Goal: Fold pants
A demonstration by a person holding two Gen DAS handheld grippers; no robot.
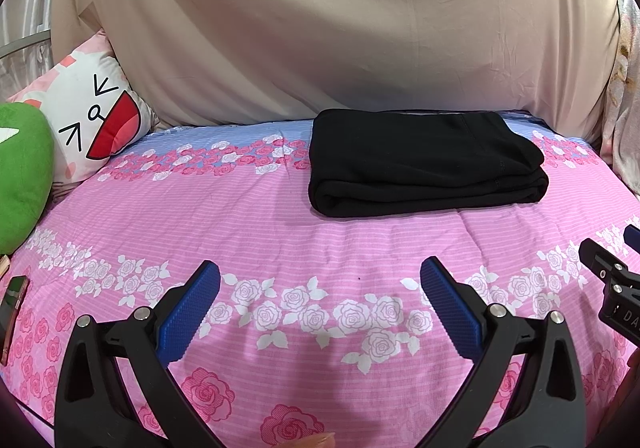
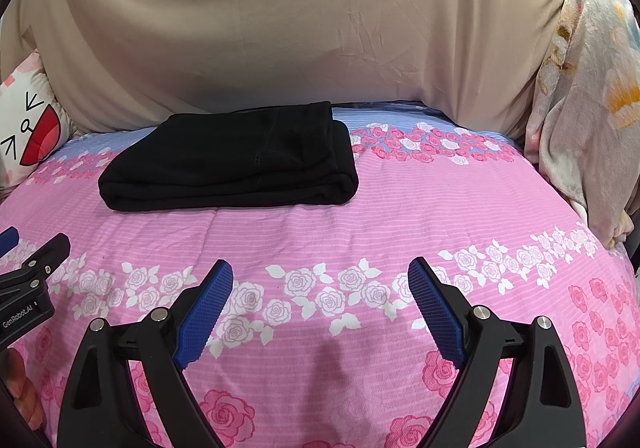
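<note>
Pants lie folded — each hand-held gripper gapes wide, empty.

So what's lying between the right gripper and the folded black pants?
Nothing: only bare pink floral bedsheet between the open right gripper and the pants, seen in the right wrist view.

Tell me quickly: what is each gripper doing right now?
Left gripper: open, holding nothing.
Right gripper: open, holding nothing.
</note>
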